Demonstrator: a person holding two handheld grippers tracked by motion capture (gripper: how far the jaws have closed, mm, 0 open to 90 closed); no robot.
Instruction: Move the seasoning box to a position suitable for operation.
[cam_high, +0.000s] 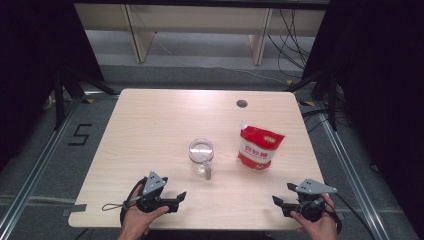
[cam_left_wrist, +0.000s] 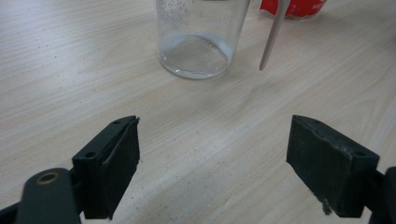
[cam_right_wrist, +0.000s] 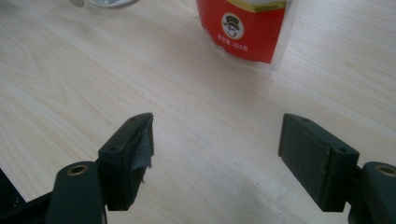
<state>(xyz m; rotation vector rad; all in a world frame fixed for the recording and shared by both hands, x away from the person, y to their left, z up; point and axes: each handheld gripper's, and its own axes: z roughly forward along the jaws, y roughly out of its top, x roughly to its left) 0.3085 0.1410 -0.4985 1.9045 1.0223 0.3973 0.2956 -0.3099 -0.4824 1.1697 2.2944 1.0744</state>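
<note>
A clear glass jar (cam_high: 201, 152) stands upright near the table's middle, with a thin white stick (cam_high: 207, 172) leaning out of it toward the front. To its right stands a red and white pouch (cam_high: 260, 146). My left gripper (cam_high: 178, 199) rests near the front edge, open and empty, pointing right, below the jar. In the left gripper view the jar (cam_left_wrist: 201, 37) and stick (cam_left_wrist: 273, 37) lie ahead of the open left gripper (cam_left_wrist: 212, 158). My right gripper (cam_high: 282, 194) is open and empty at the front right. In its own view the right gripper (cam_right_wrist: 217, 154) faces the pouch (cam_right_wrist: 247, 28).
The light wooden table (cam_high: 160, 125) has a round cable hole (cam_high: 242, 103) at the back right. Dark curtains and stand legs flank the table. Wooden furniture legs and cables sit on the floor behind it.
</note>
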